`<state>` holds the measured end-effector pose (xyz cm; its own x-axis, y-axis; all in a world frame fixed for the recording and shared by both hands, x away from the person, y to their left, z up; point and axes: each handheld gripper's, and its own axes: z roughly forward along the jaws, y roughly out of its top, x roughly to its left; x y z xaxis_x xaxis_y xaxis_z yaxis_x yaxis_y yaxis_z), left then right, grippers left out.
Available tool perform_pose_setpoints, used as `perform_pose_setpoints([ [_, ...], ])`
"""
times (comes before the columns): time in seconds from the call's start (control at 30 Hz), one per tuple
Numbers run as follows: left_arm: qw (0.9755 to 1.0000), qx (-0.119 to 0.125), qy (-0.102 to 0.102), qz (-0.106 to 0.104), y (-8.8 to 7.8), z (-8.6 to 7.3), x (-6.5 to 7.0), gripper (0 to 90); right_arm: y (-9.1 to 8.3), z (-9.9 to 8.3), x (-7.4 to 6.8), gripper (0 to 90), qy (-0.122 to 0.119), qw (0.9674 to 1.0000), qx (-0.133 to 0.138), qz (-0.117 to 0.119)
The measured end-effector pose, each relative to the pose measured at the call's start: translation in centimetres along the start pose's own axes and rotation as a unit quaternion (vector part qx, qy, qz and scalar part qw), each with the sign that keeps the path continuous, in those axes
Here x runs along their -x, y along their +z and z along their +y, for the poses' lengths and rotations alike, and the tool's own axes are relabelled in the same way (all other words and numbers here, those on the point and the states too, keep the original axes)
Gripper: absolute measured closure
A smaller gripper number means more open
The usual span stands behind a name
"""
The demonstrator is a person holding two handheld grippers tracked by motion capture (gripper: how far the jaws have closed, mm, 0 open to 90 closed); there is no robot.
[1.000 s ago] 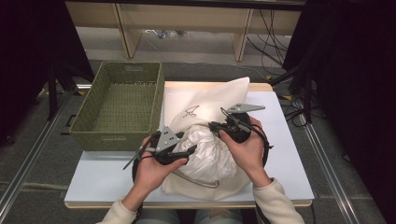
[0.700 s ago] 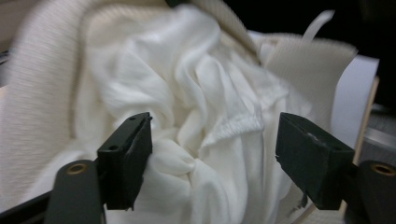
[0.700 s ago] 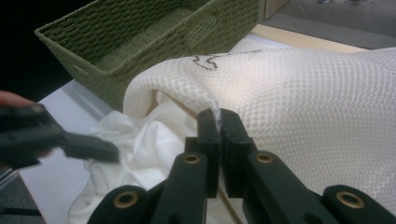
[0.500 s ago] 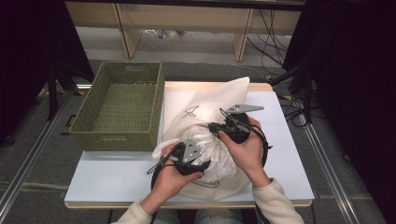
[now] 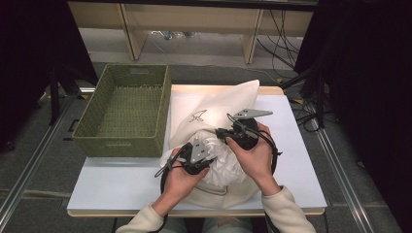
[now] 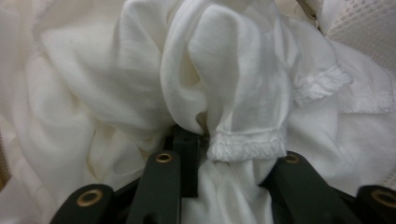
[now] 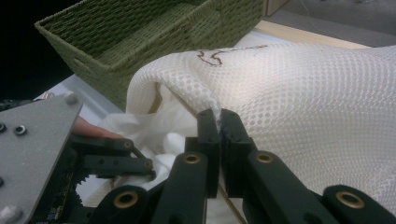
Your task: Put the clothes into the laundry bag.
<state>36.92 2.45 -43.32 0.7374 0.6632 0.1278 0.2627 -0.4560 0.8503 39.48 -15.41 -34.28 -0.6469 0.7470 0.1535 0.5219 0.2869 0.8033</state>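
A white-topped table [image 5: 121,182] is seen from the high view, with a green woven basket [image 5: 126,109] standing on its left part and a white mesh laundry bag [image 5: 221,104] lying just beside it at the middle. White cloth [image 5: 221,160] is bunched at the bag's mouth, near the table's front edge, between the two hands. The right tongs [image 5: 221,132] are clenched on the bag's mesh edge; in the right gripper view the mesh [image 7: 299,102] is pinched between the pads of those tongs [image 7: 218,122], a brown mark on the mesh is seen, and the left gripper's grey plate [image 7: 32,140] appears low at the left. The left tongs [image 5: 206,162] are buried in the cloth in the high view; the left gripper view brings out that its jaws have just been closing, with a hemmed fold of cloth [image 6: 245,140] gathered between the pads [image 6: 187,154] and grasped.
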Motion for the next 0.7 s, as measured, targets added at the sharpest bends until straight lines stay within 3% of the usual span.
perform_pose_setpoints([
  [0.03, 1.0, 0.0, 0.002, 0.001, 0.0, 0.1, 0.0, 73.5, 0.0, 0.0, 0.2, 88.7, -0.009, 1.0, 0.002, 0.001],
  [0.2, 0.9999, 0.007, -0.006, 0.007, 0.0, 0.6, -0.2, 75.2, 0.0, 0.0, 0.0, 88.9, -0.001, 0.9999, 0.008, 0.011],
  [0.27, 0.9997, 0.016, -0.008, 0.013, 0.0, 0.8, -0.4, 75.9, -0.1, 0.1, -0.1, 88.9, -0.015, 0.9997, 0.011, 0.016],
  [0.37, 0.9992, 0.033, -0.017, 0.016, -0.1, 1.3, -0.6, 76.4, -0.6, 0.3, -0.8, 88.9, -0.008, 0.9997, 0.015, 0.02],
  [0.47, 0.9987, 0.04, -0.021, 0.026, 0.1, 1.5, -1.1, 76.4, -1.0, 0.5, -0.9, 88.9, -0.027, 0.9991, 0.025, 0.023],
  [0.53, 0.9984, 0.04, -0.024, 0.032, 0.8, 1.2, -1.5, 76.0, -1.1, 0.5, -0.9, 88.9, -0.011, 0.9995, 0.023, 0.018],
  [0.6, 0.9984, 0.037, -0.026, 0.034, 1.5, 0.8, -1.8, 74.7, -0.9, 0.4, -0.3, 88.8, -0.013, 0.9995, 0.023, 0.016],
  [0.63, 0.9984, 0.038, -0.026, 0.033, 1.6, 0.8, -1.8, 73.8, -0.8, 0.3, 0.0, 88.8, -0.012, 0.9996, 0.021, 0.012],
  [0.67, 0.9985, 0.039, -0.024, 0.031, 1.6, 0.8, -1.7, 72.6, -0.8, 0.2, 0.0, 88.8, 0.003, 0.9999, 0.013, 0.011],
  [0.7, 0.9987, 0.04, -0.018, 0.028, 1.5, 0.8, -1.6, 71.0, -0.6, 0.2, 0.1, 88.8, 0.002, 0.9997, 0.02, 0.01],
])
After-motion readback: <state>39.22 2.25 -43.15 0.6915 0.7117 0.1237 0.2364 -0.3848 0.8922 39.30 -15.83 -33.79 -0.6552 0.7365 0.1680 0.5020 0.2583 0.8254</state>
